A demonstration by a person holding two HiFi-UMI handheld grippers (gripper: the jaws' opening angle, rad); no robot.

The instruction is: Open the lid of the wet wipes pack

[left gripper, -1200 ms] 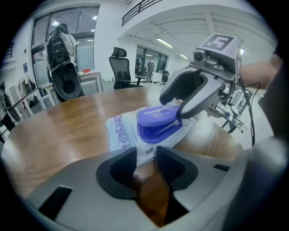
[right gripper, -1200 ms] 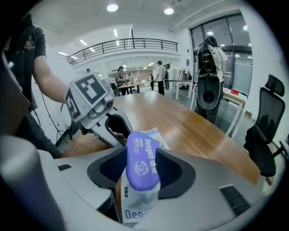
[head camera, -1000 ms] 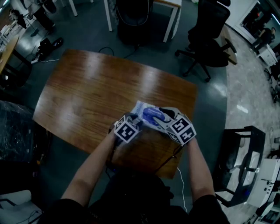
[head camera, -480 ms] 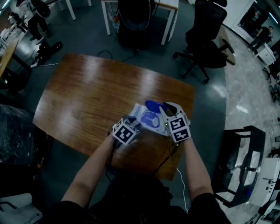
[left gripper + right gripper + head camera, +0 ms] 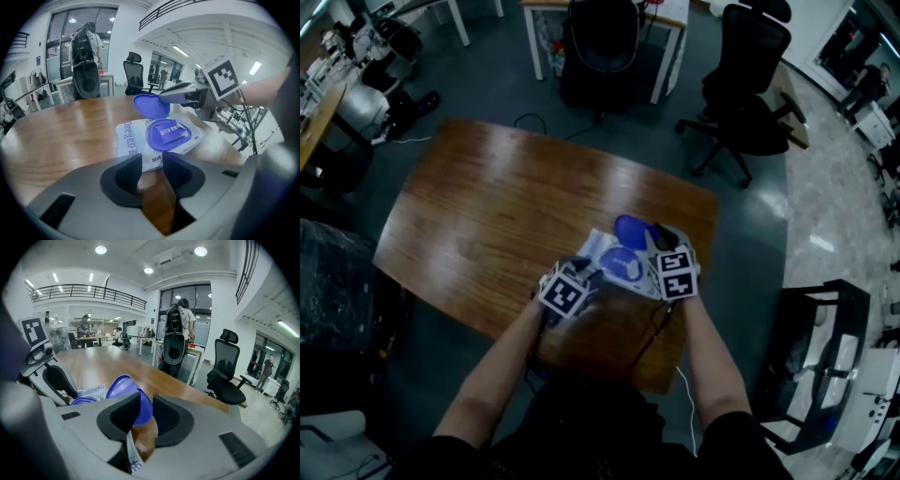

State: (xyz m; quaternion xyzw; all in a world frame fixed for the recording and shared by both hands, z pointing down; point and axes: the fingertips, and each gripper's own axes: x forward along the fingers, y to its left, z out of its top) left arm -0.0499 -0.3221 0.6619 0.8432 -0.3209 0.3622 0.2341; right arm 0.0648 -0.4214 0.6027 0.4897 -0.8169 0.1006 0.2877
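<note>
The white wet wipes pack (image 5: 598,243) lies on the brown table (image 5: 487,206) near its front right. Its blue lid (image 5: 631,228) stands swung up from the blue oval opening (image 5: 168,134). My right gripper (image 5: 654,234) is shut on the lid's edge; in the right gripper view the lid (image 5: 124,390) sits pinched between the pads. My left gripper (image 5: 591,274) is shut on the pack's near end, and the pack's white edge (image 5: 152,159) fills the gap between its jaws. From the left gripper view the right gripper (image 5: 178,93) reaches in from the right.
Two black office chairs (image 5: 750,84) (image 5: 600,47) stand beyond the table's far edge, beside a white desk. The table's right edge (image 5: 708,244) runs close behind the pack. Cables hang off the front edge (image 5: 661,328). White equipment (image 5: 853,375) stands at the right.
The right gripper closed on the lid and swung it up and away from me, so the oval opening now shows. The left gripper kept its hold on the pack.
</note>
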